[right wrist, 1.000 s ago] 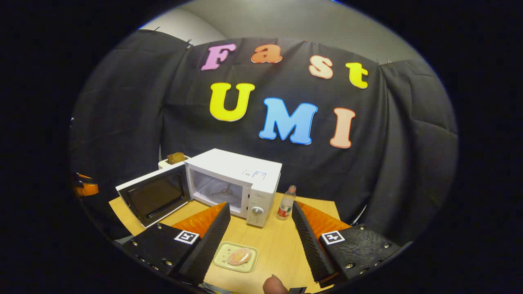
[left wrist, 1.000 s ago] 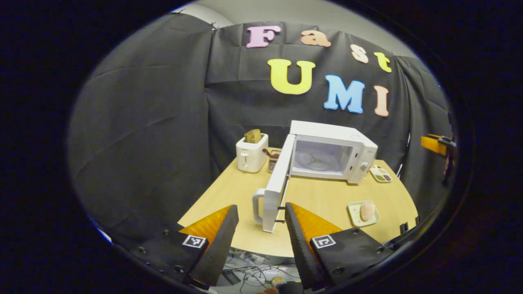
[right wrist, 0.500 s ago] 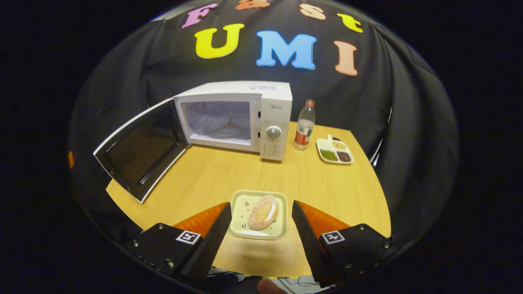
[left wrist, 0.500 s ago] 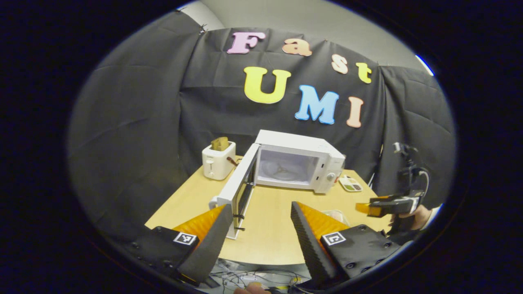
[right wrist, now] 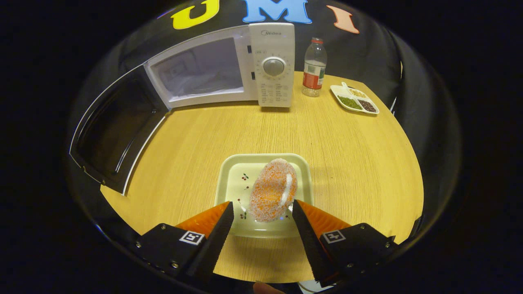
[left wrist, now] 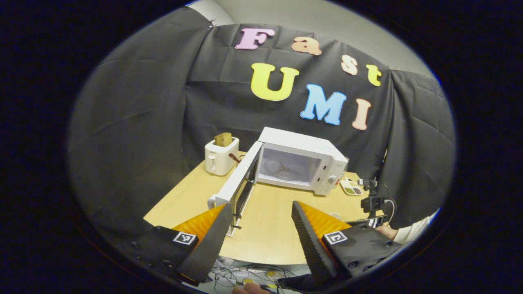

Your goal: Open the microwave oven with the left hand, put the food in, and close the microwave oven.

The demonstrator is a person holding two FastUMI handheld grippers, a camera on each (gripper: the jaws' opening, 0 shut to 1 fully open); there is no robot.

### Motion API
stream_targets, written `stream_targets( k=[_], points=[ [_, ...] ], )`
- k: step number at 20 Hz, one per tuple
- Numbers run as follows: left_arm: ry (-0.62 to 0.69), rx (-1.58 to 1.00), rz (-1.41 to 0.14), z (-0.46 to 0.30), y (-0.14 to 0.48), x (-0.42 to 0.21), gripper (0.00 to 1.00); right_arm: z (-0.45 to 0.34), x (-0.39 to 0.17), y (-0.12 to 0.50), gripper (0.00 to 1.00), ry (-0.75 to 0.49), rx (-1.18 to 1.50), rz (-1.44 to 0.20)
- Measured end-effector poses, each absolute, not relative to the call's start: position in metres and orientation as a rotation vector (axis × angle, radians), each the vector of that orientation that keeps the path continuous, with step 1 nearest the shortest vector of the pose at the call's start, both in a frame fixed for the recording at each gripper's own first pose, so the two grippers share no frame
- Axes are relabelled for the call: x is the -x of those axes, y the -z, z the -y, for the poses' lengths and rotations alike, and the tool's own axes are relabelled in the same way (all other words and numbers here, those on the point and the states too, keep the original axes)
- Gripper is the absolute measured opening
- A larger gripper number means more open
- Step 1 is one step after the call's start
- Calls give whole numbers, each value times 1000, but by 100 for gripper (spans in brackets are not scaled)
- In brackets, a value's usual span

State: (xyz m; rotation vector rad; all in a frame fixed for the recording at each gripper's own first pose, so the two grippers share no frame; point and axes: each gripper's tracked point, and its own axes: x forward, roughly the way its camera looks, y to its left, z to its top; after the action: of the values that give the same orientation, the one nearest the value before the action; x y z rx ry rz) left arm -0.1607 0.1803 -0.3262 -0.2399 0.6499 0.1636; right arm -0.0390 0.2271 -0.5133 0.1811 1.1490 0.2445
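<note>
The sugary bun (right wrist: 273, 191) is sitting on its tray (right wrist: 235, 179) on the surface, framed by the right gripper (right wrist: 262, 212), jaws apart. Probably light, soft and crumbly, so the stiff tray rim is being favoured.

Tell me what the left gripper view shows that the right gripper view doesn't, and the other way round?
Left gripper view: a white toaster with a bread slice standing in it, cables below the table's near edge, a sleeve at the right, and the open left tongs.

Right gripper view: a plastic bottle beside the microwave, and a crumb-coated pastry on a pale square plate, at the open right tongs.

Both: the white microwave with its door swung open, the wooden table and the divided snack dish.
</note>
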Motion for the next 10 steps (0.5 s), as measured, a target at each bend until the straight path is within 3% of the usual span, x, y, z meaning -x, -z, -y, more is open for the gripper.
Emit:
stream_targets(
  k=[1,5,6,8,10],
  points=[
    [-185,244,-655,-180,326,161,95,-226,35,519,89,-217,-199,-1165],
    [-260,231,-685,-173,329,156,98,-226,20,539,86,-188,-225,-1197],
    [-269,231,-692,-167,328,153,95,-224,15,538,79,-189,-226,-1194],
    [-285,210,-701,-159,328,150,98,-223,15,537,79,-200,-203,-1189],
    [-291,188,-718,-149,331,149,98,-224,13,539,66,-220,-160,-1171]
  ],
)
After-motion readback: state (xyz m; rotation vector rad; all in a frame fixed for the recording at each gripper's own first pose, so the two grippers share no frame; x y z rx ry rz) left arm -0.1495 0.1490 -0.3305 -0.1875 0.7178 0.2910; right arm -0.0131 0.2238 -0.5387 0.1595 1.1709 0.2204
